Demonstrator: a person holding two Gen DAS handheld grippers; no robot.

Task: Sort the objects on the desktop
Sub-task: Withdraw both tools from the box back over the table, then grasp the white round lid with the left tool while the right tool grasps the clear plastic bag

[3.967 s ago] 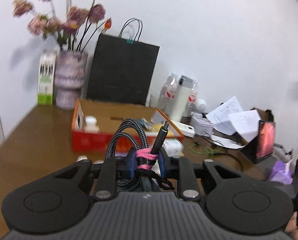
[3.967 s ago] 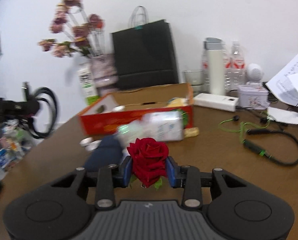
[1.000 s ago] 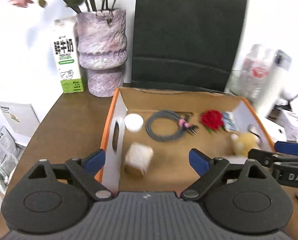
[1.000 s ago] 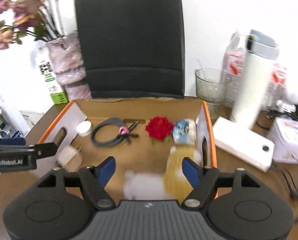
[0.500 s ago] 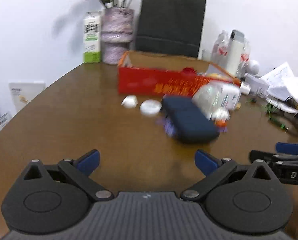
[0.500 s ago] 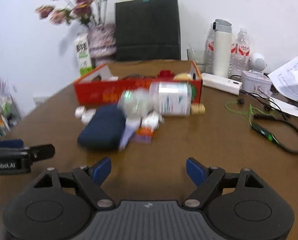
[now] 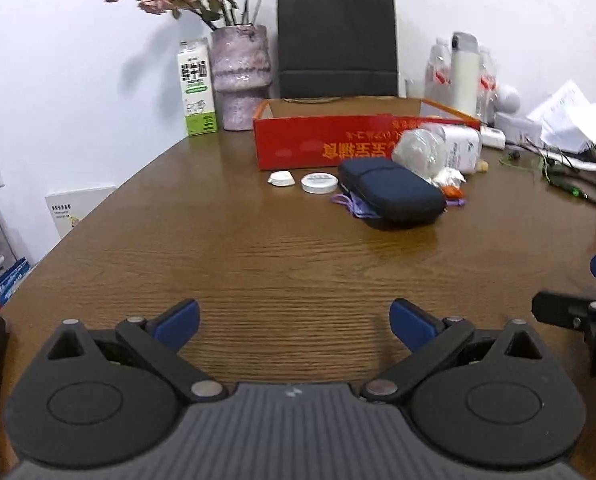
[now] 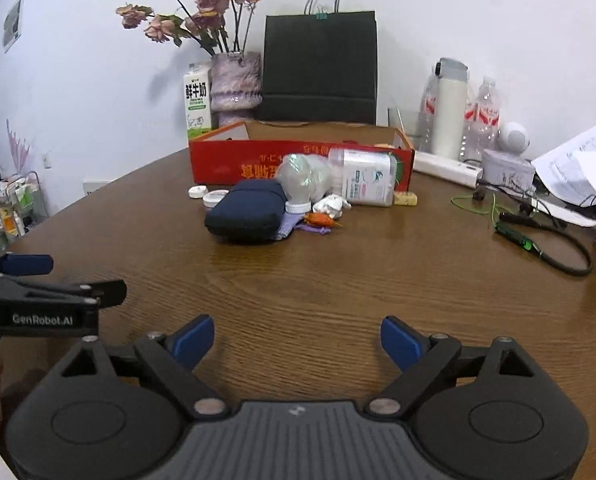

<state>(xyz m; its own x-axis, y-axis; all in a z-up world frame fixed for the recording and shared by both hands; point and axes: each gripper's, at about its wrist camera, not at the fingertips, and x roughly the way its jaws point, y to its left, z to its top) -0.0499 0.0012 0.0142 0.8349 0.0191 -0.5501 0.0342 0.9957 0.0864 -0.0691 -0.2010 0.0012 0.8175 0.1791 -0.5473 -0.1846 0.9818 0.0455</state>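
Two claws, neither carrying anything. Left gripper (image 7: pixel 294 322): spread wide over bare table (image 7: pixel 258 264), nothing between the pads. Right gripper (image 8: pixel 297 340): jaws opening, likewise over bare wood with nothing between them.

Well ahead of both, in front of the red box (image 7: pixel 338 140), from left to right:
- Small white cap (image 7: pixel 281 179), then round white tin (image 7: pixel 319 182): probably light, hard and low. Best pinched across the rim; likely to skid on the smooth wood.
- Navy zip case (image 7: pixel 390 193), lying on a purple pouch (image 7: pixel 350 204): looks padded and slightly yielding, and the bulkiest piece. Best taken across the narrow width, near the middle, with jaws fully spread.
- Clear crumpled bottle (image 7: pixel 416 152): thin, springy, probably empty; apt to buckle or slip under a hard squeeze, so better held at the neck.
- White labelled bottle (image 7: pixel 458 146), on its side: stiff and round, liable to roll; grip across the body.
- Small orange item (image 7: pixel 452 192): too small to identify.

From the left wrist view: the left side of the case and the pouch's cord, plainly seen. From the right wrist view only: a small pale piece (image 8: pixel 405 199) right of the white bottle, touching or just beside it, and a white crumpled lump (image 8: pixel 332 205) near the orange item, both clear of the case.
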